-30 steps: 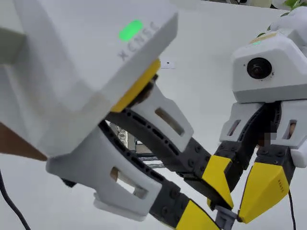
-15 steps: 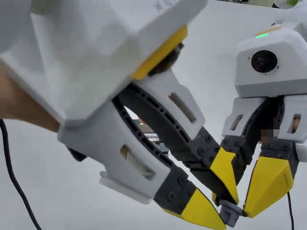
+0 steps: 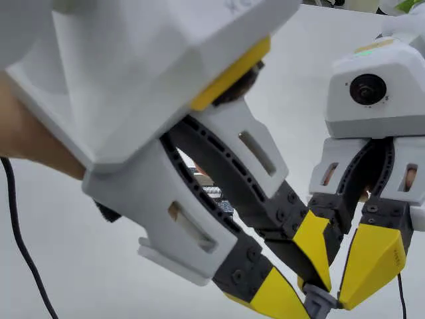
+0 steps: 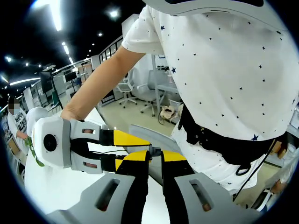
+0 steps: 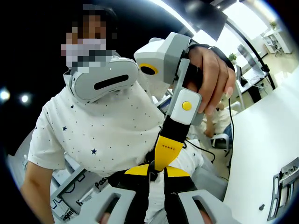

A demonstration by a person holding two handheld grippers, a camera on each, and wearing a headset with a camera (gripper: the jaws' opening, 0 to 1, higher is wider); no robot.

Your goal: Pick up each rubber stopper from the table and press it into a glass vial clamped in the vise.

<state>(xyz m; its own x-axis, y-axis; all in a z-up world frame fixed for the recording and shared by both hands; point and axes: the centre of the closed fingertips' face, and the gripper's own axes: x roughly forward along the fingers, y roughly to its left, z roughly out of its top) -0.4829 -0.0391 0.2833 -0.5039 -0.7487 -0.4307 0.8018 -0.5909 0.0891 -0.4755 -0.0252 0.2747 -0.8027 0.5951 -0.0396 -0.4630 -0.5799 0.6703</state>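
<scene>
Rubber stopper (image 3: 319, 303), small and grey, sits off the counter at the point where the yellow tips of both grippers meet, low in the head view. The right gripper (image 3: 333, 296) has its jaws clenched on the stopper, pinching it at the very tips. In the left gripper view its two yellow tips reach in from the side and close on one end of the piece. The left gripper (image 4: 156, 157) has its jaws drawn close with a narrow gap between them. The stopper shows at the top of that gap, but I cannot tell whether these jaws press on it or only bracket it. In the head view the left gripper crosses the foreground from the left, and its lower yellow tip lies right against the stopper. A hand (image 5: 210, 74) is wrapped around that gripper's handle in the right gripper view. Behind the hand is the person's star-dotted white shirt (image 4: 233, 70). Below the grippers lies the white counter (image 3: 53, 279), with a black cable (image 3: 18, 242) along its left side. A ribbed metal fixture (image 5: 283, 189) rests on the counter well away from the jaws.
</scene>
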